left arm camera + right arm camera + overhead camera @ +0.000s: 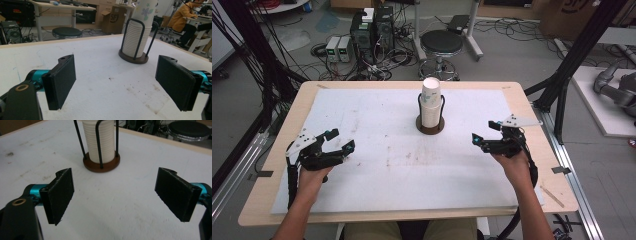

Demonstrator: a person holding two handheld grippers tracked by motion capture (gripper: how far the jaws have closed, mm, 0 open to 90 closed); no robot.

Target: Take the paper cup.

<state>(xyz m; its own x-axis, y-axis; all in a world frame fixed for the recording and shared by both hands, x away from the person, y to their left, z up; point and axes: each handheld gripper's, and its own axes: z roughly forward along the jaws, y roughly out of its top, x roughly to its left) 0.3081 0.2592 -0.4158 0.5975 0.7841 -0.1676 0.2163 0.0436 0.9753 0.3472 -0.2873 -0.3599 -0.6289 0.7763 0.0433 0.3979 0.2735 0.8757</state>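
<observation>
A tall stack of white paper cups [431, 104] stands upright in a black wire holder on a round brown base [430, 129], at the middle of the table toward the back. My left gripper [339, 140] hovers open at the left, well short of the stack, nothing between its jaws. At the right my right gripper [486, 135] is also open and empty, a hand's width from the holder. The left gripper view has the cup stack [138, 31] ahead and right of centre. The right gripper view has the cup stack [100, 141] straight ahead above its base [102, 165].
A white sheet [377, 150] covers most of the wooden table [262, 200]. Beyond the far edge stand a black stool [441, 45] and computer boxes [372, 30] amid cables on the floor. A person in an orange top [182, 17] sits far off.
</observation>
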